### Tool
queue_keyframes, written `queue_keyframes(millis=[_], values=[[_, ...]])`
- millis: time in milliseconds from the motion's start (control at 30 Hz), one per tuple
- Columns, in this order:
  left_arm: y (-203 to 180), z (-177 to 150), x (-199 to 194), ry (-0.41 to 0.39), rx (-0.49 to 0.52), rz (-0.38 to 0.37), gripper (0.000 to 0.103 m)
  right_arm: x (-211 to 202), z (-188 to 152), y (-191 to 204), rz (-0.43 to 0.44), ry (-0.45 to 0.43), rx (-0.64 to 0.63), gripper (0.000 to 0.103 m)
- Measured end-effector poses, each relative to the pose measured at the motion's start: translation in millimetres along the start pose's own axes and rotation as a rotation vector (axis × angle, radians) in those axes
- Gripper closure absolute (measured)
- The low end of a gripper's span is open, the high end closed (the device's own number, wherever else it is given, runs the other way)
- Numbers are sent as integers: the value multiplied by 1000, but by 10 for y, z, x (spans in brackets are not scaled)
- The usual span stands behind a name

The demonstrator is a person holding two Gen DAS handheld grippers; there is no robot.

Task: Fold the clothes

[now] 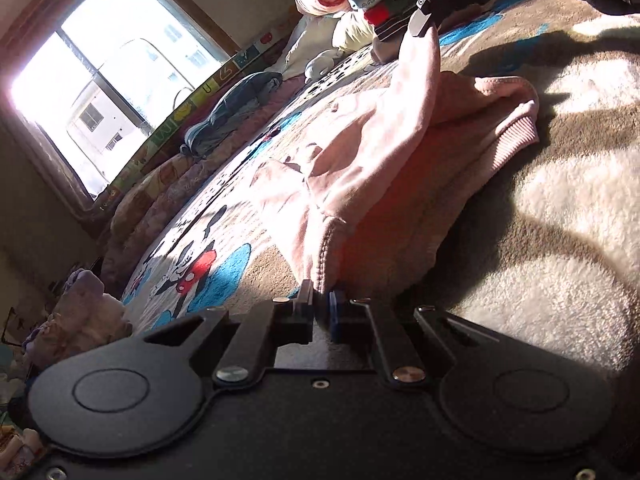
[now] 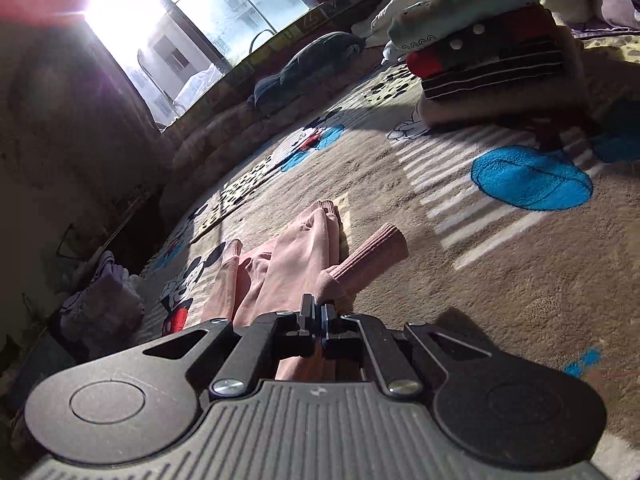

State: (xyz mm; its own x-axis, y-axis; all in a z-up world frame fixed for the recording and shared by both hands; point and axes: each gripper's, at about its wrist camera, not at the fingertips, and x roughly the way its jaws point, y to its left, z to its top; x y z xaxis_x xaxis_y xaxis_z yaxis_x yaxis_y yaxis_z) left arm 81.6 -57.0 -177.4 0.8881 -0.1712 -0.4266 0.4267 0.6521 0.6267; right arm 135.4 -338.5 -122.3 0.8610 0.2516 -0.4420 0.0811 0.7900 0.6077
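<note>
The left tongs [image 1: 320, 306] pinch a hem of the pink garment [image 1: 360, 152], which drapes ahead of them across the cartoon blanket [image 1: 560, 220]. The right tongs [image 2: 319, 312] clamp its ribbed cuff [image 2: 372, 252]; folded clothes [image 2: 480, 40] sit beyond, to their right.

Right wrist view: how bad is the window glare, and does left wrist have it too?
Right wrist: window blows out white with a reddish flare at top left; pink garment lies shaded. Left wrist: window also overexposed, and hard shadows cross the blanket; both show fisheye bending.
</note>
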Motion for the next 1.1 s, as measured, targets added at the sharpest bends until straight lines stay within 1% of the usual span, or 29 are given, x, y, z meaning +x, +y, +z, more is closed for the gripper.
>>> queue_keyframes(millis=[67,167,200,233,267,300,367,400,433,500,533,633,700,767,833,867,900,933,967,1033,1100], values=[[87,8,-36,-2,-12,-56,98,30,-37,-25,-4,10,-3,98],[338,-5,-169,-18,-56,-201,96,53,-79,-71,-7,14,-5,98],[495,-31,-215,-23,-108,-266,93,59,-82,-85,-7,15,-4,98],[673,-76,-255,-37,-183,-326,92,64,-83,-99,-6,15,-1,98],[829,-122,-291,-57,-259,-363,92,70,-84,-112,-4,14,2,98],[983,-170,-313,-74,-339,-377,92,75,-85,-124,-2,14,5,98],[1328,-262,-278,-99,-528,-343,92,86,-75,-133,8,9,9,98],[1409,-287,-273,-119,-604,-333,92,92,-70,-136,13,7,11,98],[1472,-297,-228,-132,-654,-335,92,102,-58,-126,16,5,10,98],[1489,-269,-158,-143,-705,-349,92,120,-38,-105,25,-1,13,98],[1455,-223,-104,-144,-708,-365,92,126,-25,-92,29,-5,14,98],[1259,-40,13,-130,-632,-401,92,137,8,-57,40,-14,18,98],[1020,64,139,-76,-538,-437,92,141,25,-39,45,-16,16,98],[604,119,298,41,-323,-415,92,135,47,-31,55,-16,20,98],[421,186,236,11,-197,-347,92,118,73,-7,63,-16,20,98],[473,215,229,19,-204,-361,92,110,87,7,66,-17,18,98],[594,216,225,7,-252,-401,92,101,105,27,70,-17,16,98],[701,196,237,-5,-303,-414,91,92,124,48,74,-17,14,98],[809,176,249,-18,-354,-428,90,83,142,68,78,-18,12,98],[1026,169,290,-49,-471,-405,90,73,183,117,87,-19,12,98],[1166,177,306,-96,-573,-457,90,63,224,165,97,-20,12,98]])
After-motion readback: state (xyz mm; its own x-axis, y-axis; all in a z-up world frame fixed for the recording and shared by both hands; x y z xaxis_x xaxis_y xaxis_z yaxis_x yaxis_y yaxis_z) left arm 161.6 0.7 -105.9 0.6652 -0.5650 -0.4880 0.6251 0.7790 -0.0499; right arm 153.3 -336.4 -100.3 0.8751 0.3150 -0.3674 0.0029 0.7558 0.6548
